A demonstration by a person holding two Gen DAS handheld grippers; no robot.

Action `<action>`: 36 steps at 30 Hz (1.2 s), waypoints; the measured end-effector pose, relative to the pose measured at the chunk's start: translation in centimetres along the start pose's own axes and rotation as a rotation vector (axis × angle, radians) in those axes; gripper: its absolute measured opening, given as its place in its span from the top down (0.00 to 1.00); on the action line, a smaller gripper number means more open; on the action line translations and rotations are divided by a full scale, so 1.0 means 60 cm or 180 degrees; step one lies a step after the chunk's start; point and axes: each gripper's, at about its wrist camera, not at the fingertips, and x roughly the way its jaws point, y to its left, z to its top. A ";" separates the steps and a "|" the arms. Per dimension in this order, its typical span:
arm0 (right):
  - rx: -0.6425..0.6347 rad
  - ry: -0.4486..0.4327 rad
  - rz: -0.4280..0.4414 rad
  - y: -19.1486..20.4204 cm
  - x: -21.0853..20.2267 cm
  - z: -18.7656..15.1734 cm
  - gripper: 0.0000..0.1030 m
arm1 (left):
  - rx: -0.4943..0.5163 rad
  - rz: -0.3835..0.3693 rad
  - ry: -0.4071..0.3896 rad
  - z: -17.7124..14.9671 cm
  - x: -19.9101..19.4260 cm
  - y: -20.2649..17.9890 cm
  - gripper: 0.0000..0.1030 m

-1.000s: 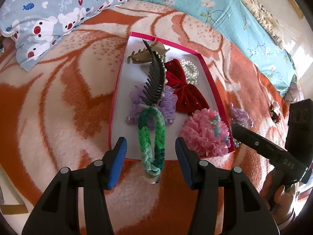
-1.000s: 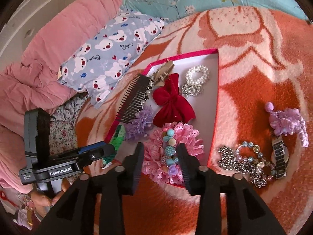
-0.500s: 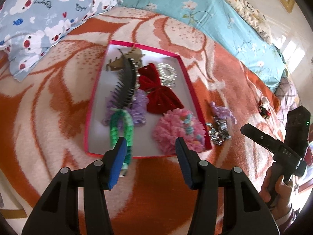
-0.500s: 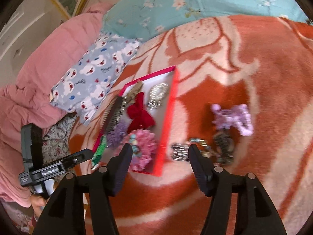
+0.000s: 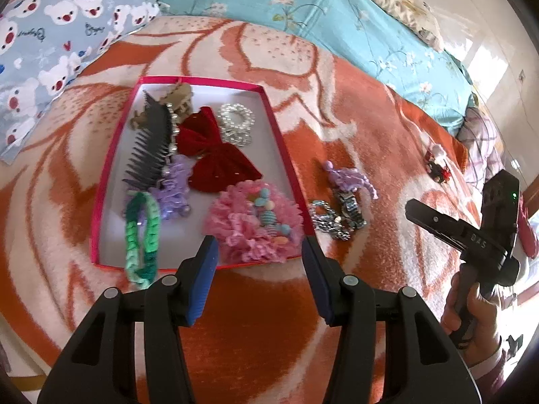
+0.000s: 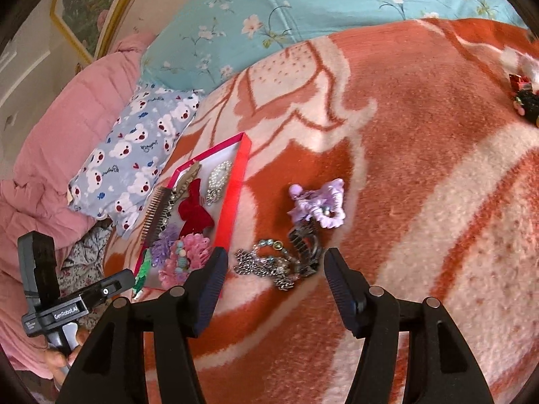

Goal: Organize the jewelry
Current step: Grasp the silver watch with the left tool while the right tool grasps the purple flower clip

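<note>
A red-rimmed white tray (image 5: 283, 148) (image 6: 232, 195) on the orange blanket holds a black comb (image 5: 150, 144), a red bow (image 5: 215, 155), pearl bands (image 5: 235, 123), a tan claw clip (image 5: 175, 101), a purple scrunchie (image 5: 173, 188) and a pink scrunchie (image 5: 252, 225). A green braided band (image 5: 141, 235) hangs over its near rim. On the blanket to the right lie silver chains (image 6: 266, 266) (image 5: 326, 219), a watch (image 6: 305, 245) and a lilac scrunchie (image 6: 318, 207) (image 5: 347, 178). My left gripper (image 5: 259, 262) is open above the tray's near edge. My right gripper (image 6: 274, 276) is open just in front of the chains.
A bear-print pillow (image 5: 50, 47) (image 6: 134, 155) lies left of the tray, with a teal floral quilt (image 5: 303, 10) behind and a pink duvet (image 6: 60, 141) at far left. A small red and black hair clip (image 5: 438, 165) (image 6: 525, 97) lies far right on the blanket.
My left gripper let go of the green band, which now lies over the tray's rim, and pulled back. My right gripper opened wider and swung right from the pink scrunchie to the chains.
</note>
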 end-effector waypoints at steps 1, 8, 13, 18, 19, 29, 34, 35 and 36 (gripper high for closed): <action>0.0014 -0.0004 -0.0001 -0.003 0.000 0.001 0.40 | 0.0024 -0.0013 0.0008 0.000 0.002 -0.006 0.51; 0.0086 0.0004 -0.0011 -0.020 0.011 0.005 0.40 | 0.0128 -0.0091 0.0061 0.002 0.012 -0.035 0.51; 0.0105 0.0026 -0.0007 -0.026 0.027 0.017 0.40 | 0.0206 -0.0146 0.0097 0.004 0.023 -0.057 0.51; 0.0122 0.0085 -0.0012 -0.033 0.055 0.032 0.40 | 0.0289 -0.0202 0.0146 0.008 0.037 -0.081 0.51; 0.0121 0.0103 -0.0020 -0.034 0.061 0.034 0.40 | 0.0311 -0.0208 0.0159 0.008 0.041 -0.087 0.51; 0.0162 0.0253 -0.0025 -0.051 0.120 0.052 0.43 | 0.0464 -0.0296 0.0277 0.009 0.076 -0.127 0.44; 0.0152 0.0270 -0.0085 -0.061 0.131 0.055 0.89 | 0.0523 -0.0321 0.0331 0.013 0.093 -0.146 0.44; 0.0098 0.0232 -0.0097 -0.058 0.126 0.055 0.90 | 0.0537 -0.0324 0.0342 0.014 0.097 -0.150 0.44; 0.0053 0.0199 -0.0111 -0.056 0.122 0.056 0.90 | 0.0549 -0.0328 0.0354 0.016 0.101 -0.153 0.44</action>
